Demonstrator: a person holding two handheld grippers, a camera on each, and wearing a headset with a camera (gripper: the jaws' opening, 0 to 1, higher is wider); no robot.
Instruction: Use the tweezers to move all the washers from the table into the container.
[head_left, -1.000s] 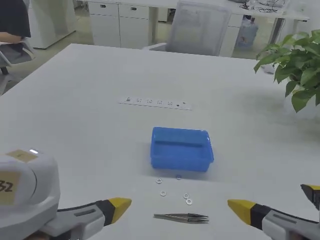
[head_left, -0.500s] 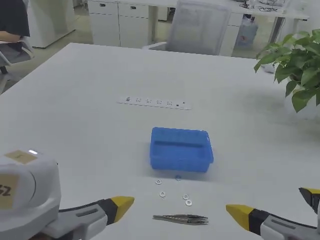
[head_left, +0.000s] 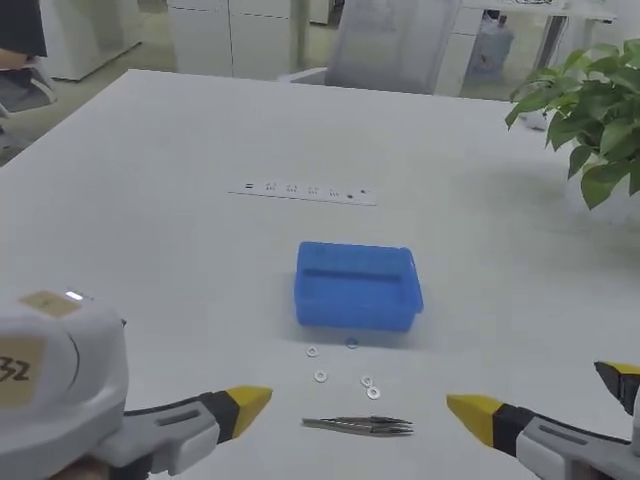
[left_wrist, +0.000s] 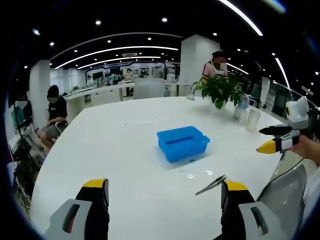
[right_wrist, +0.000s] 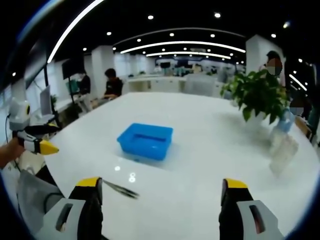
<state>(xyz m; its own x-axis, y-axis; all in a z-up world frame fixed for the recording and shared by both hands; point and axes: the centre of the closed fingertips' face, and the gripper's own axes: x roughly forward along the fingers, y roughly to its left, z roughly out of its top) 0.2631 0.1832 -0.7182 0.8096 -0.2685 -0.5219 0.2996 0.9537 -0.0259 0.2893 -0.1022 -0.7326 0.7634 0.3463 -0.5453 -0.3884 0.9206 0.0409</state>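
A smooth, matte white table (head_left: 150, 200) stretches away from the viewer. Near its front edge sits the container (head_left: 355, 315), a shallow rectangular bin of glossy blue plastic with rounded corners and an open top; whether anything lies inside cannot be made out. Just in front of it a few washers (head_left: 320, 376), tiny flat pale rings, lie scattered loosely on the tabletop, apart from one another. Nearer the viewer than the washers lie the tweezers (head_left: 358, 425), slim, grey and metallic, flat on the surface with the narrow tips to the right. The left gripper (left_wrist: 165, 186) and the right gripper (right_wrist: 161, 183) are held low at either side of the tweezers, touching nothing; each has grey arms ending in blunt yellow caps, and the jaws of both stand wide apart with nothing between them. Farther back, a long narrow white power strip (head_left: 303, 192) is set flush in the table. A leafy green plant (head_left: 590, 120) stands at the right edge.
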